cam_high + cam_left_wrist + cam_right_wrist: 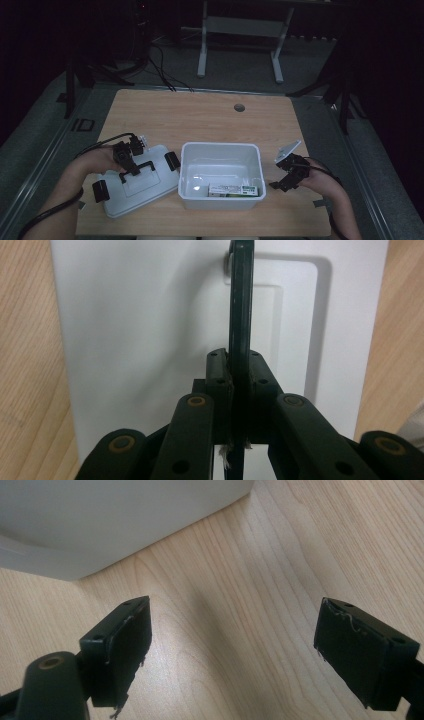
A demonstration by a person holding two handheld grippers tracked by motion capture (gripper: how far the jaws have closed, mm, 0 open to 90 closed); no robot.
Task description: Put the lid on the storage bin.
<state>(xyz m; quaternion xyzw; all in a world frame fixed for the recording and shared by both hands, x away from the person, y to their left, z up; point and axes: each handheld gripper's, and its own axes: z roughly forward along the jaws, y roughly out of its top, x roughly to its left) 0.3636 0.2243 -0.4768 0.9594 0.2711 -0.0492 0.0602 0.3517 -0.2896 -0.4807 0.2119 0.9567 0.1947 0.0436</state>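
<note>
A white plastic bin [221, 151] stands open on the wooden table, with a flat green-and-white box [235, 190] lying inside near its front wall. To its left lies the white lid [150, 185] with black clips and a black handle [142, 167]. My left gripper [129, 164] is shut on that handle [240, 315], whose bar runs up between the jaws. My right gripper [281, 181] hovers open just right of the bin, its pads [127, 645] apart over bare wood beside the bin's wall [100, 525].
The table [200, 115] has a round cable hole [239, 107] at the back. A desk frame [240, 45] and cables stand on the dark floor beyond. Bare wood lies behind the bin and lid.
</note>
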